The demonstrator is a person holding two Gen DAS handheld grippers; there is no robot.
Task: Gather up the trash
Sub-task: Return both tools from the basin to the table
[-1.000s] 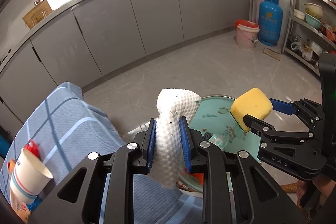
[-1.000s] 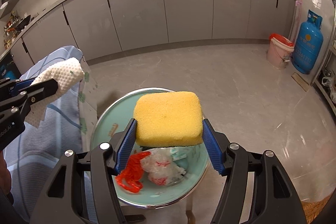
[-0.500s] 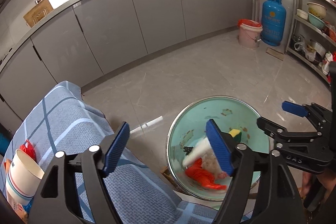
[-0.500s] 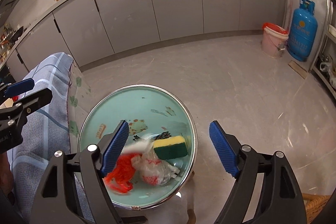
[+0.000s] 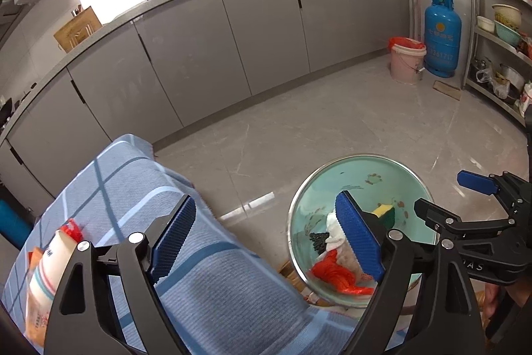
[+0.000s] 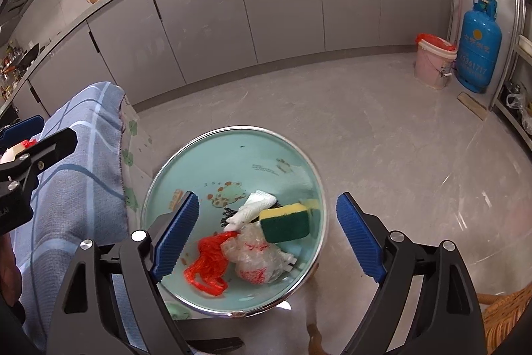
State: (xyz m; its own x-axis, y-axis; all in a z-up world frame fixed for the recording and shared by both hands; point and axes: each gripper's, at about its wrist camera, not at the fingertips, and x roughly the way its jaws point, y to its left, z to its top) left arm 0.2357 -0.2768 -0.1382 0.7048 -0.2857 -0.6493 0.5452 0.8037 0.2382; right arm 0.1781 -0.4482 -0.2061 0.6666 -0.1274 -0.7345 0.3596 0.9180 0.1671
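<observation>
A teal basin (image 6: 232, 162) stands on the floor beside the table and holds a yellow-green sponge (image 6: 286, 222), a white foam wrap (image 6: 252, 207), a red net (image 6: 209, 262) and a crumpled plastic bag (image 6: 256, 258). My right gripper (image 6: 269, 235) hovers over it, jaws opening, nothing gripped between them. My left gripper (image 5: 266, 235) hangs over the table's edge beside the basin (image 5: 359, 175), jaws opening and empty. The right gripper (image 5: 455, 198) shows at the right of the left wrist view. A paper cup (image 5: 50, 271) lies on the blue checked cloth (image 5: 199, 271).
Grey cabinets (image 5: 232, 39) run along the far wall under a counter with a sink. A pink bucket (image 5: 407, 62) and a blue gas cylinder (image 5: 442, 35) stand at the far right by a metal shelf rack (image 5: 498, 39). Something wicker (image 6: 505, 311) sits at the lower right.
Both grippers have opened wide. The white foam wrap left the left gripper and the sponge left the right one; both now lie in the basin.
</observation>
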